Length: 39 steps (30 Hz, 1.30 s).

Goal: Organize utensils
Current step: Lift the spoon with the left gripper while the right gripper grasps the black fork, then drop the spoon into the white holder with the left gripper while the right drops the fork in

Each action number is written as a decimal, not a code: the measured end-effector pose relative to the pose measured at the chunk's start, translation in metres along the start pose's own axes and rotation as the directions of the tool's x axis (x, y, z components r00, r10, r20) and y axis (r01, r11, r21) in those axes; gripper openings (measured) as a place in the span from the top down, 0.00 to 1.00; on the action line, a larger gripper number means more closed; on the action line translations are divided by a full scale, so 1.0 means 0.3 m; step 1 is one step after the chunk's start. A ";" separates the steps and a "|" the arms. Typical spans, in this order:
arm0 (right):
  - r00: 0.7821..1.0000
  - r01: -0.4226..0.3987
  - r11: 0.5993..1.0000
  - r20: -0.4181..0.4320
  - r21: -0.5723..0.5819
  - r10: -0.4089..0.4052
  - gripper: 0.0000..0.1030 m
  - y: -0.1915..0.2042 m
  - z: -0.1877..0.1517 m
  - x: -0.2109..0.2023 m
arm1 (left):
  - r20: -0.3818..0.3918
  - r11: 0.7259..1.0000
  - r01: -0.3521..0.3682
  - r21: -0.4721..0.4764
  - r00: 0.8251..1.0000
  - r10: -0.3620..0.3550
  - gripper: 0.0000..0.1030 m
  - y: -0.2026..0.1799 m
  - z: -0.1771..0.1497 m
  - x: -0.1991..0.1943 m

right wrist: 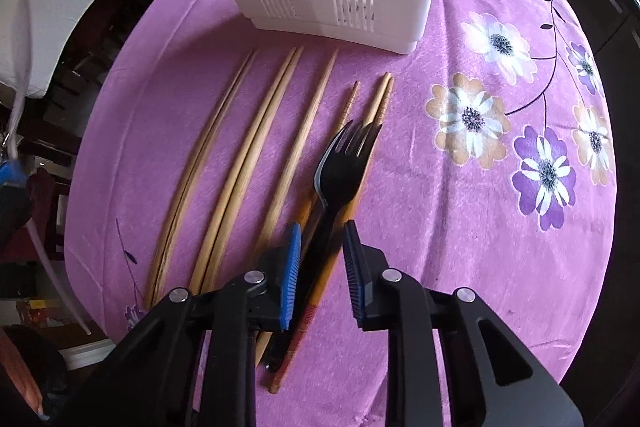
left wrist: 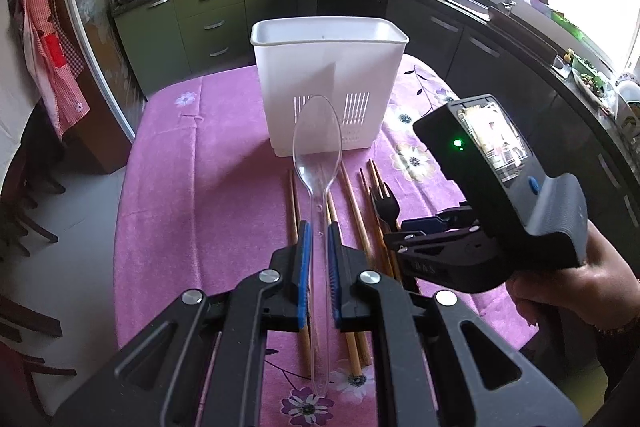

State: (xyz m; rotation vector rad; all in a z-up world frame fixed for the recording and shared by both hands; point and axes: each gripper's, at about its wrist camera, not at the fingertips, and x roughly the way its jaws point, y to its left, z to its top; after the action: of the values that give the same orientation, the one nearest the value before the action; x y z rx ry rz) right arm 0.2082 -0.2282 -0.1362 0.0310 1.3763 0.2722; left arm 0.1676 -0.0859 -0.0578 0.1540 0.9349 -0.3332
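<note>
Clear plastic spoon point(left wrist: 318, 163) is off the table, clamped by its handle in the left gripper point(left wrist: 318, 231), bowl pointing toward the white slotted caddy point(left wrist: 328, 83). Caddy stands upright on the purple floral table point(right wrist: 460, 227), open top. Wooden chopsticks point(right wrist: 240, 163) lie roughly parallel in front of it, tips toward the caddy. Black plastic fork point(right wrist: 340, 171) lies over the rightmost chopsticks, tines toward the caddy, handle between the right gripper point(right wrist: 320, 239) pads; contact unclear.

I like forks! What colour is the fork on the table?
Black fork, clearest in the right wrist view.
</note>
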 end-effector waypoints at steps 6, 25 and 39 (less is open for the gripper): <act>0.999 0.032 0.999 0.003 -0.014 -0.032 0.84 0.009 0.026 0.007 | -0.006 1.000 0.004 -0.001 1.000 -0.004 0.92 0.004 -0.001 0.007; 0.881 -0.203 0.979 0.433 -0.014 0.189 0.91 -0.129 -0.137 -0.375 | 0.290 0.997 0.063 -0.043 0.956 -0.048 0.92 0.047 0.238 -0.214; 0.765 -0.268 0.961 0.592 -0.069 0.255 0.91 -0.186 -0.135 -0.554 | 0.555 0.994 0.027 -0.105 0.831 0.036 0.92 0.075 0.593 0.062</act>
State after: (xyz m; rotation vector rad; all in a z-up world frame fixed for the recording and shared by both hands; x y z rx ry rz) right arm 0.1509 -0.3224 0.0058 0.3071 0.7339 0.4414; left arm 0.3210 -0.1171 0.0314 -0.0447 0.3671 -0.2979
